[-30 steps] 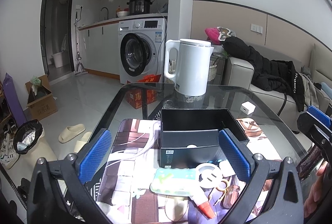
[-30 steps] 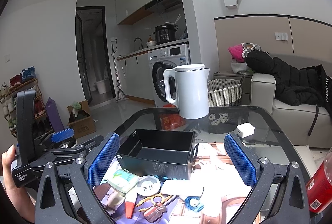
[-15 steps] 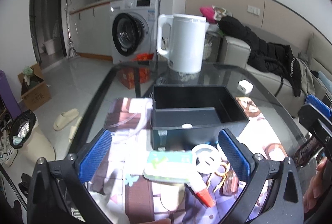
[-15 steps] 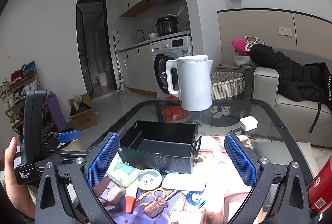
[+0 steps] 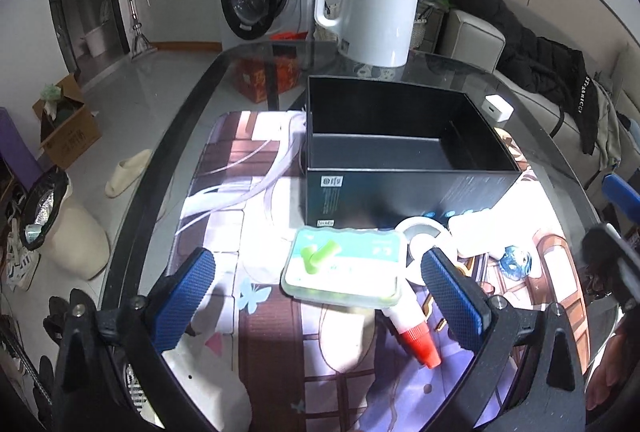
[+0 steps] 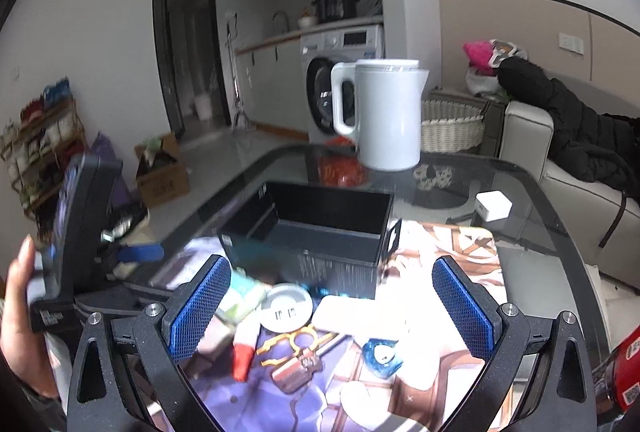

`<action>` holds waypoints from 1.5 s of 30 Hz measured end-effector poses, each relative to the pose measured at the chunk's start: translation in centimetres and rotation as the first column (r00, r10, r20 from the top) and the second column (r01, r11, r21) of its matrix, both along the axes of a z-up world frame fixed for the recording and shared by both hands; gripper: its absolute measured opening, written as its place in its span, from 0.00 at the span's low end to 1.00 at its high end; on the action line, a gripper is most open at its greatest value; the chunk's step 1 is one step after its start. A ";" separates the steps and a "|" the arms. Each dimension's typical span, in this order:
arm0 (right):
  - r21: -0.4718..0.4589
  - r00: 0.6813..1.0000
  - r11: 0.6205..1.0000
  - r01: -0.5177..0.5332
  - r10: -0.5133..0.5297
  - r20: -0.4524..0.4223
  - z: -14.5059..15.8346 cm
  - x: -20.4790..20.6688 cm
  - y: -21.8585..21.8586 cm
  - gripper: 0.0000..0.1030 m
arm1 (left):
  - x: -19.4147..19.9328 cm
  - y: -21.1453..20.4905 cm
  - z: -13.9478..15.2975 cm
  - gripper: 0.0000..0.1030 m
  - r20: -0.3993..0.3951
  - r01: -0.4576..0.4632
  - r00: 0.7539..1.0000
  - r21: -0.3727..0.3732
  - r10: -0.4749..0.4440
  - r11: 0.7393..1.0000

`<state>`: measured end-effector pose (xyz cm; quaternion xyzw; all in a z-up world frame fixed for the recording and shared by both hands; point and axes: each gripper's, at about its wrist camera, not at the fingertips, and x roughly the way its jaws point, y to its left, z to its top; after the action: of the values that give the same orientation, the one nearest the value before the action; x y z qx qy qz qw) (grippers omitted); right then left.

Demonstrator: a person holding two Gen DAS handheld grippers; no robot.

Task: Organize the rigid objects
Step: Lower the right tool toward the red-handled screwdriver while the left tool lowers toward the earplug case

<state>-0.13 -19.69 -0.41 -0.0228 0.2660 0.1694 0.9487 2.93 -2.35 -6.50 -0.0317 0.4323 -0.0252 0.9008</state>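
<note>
The left gripper [image 5: 320, 296] hangs over the near part of the glass table [image 5: 192, 104] with its 2 blue-padded fingers [image 5: 184, 296] spread wide and nothing between them. Just beyond and between its fingers lies a clear flat case [image 5: 343, 267] with a green piece inside, resting on the printed mat [image 5: 256, 160]. A white tube with a red cap [image 5: 412, 332] pokes out from under the case's near right corner, the cap pointing near and right. Right of the case sit a round white disc [image 5: 424, 232], a white flat block [image 5: 476, 232] and a small blue ring-shaped item [image 5: 516, 264]. Directly beyond them stands an open black box [image 5: 400, 152], empty as far as its inside shows. A white kettle [image 5: 372, 4] stands on the far side of the table, and a small white cube [image 5: 498, 108] lies right of the box.

The right gripper [image 6: 330, 308] is also held over the near edge, its 2 fingers [image 6: 464, 308] spread wide and empty. In its view the same clutter lies between the fingers, along with a gold-coloured key-like piece [image 6: 300, 342] and a small reddish item [image 6: 296, 368] just near of it. A hand [image 6: 20, 316] holds the left gripper's body at the left edge, blurred.
</note>
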 end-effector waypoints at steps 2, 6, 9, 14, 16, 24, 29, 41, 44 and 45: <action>-0.023 0.999 1.000 -0.001 0.000 -0.038 -0.8 0.4 0.3 1.00 | 0.1 -0.1 -0.1 1.00 -0.011 0.009 1.000 0.011 -0.009 1.000; -0.065 0.988 0.998 -0.023 0.013 -0.153 -3.0 1.5 1.0 1.00 | 0.4 -0.7 -0.8 1.00 -0.052 0.026 0.998 0.056 -0.023 0.998; -0.060 0.973 0.998 -0.030 0.016 -0.229 -4.5 2.4 1.0 1.00 | 0.5 -1.1 -1.6 1.00 -0.080 0.045 0.996 0.074 -0.039 0.996; -0.041 0.949 0.999 -0.014 0.000 -0.315 -6.2 3.2 0.7 1.00 | 1.6 -1.3 -1.8 1.00 -0.073 0.087 0.994 0.134 -0.078 0.987; -0.038 0.940 0.999 -0.015 0.001 -0.340 -6.8 3.3 0.7 0.97 | 2.1 -1.0 -2.0 1.00 -0.076 0.089 0.994 0.136 -0.079 0.987; -0.090 0.922 0.993 -0.072 0.031 -0.386 -8.6 3.3 2.6 0.74 | 3.9 -0.7 -2.7 1.00 -0.081 0.126 0.990 0.141 -0.115 0.982; -0.089 0.901 0.990 -0.111 0.062 -0.429 -9.6 3.1 3.5 0.51 | 4.2 -0.5 -3.4 0.90 -0.143 0.155 0.979 0.037 -0.149 0.987; -0.081 0.875 0.988 -0.134 0.080 -0.478 -9.2 2.6 2.9 0.30 | 1.5 -1.0 -2.8 0.78 -0.181 0.203 0.962 -0.014 -0.202 0.979; -0.092 0.875 0.985 -0.147 0.086 -0.477 -8.9 2.1 2.7 0.30 | 0.4 -1.6 -2.7 0.78 -0.187 0.246 0.951 -0.015 -0.244 0.969; -0.092 0.874 0.985 -0.150 0.088 -0.478 -9.0 2.0 2.9 0.30 | 0.2 -1.8 -2.7 0.78 -0.190 0.260 0.947 -0.016 -0.258 0.966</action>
<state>1.89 -16.80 -9.39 -0.0568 0.4974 0.2108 0.8396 3.08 -4.15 -9.19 0.0273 0.5170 -0.1379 0.8444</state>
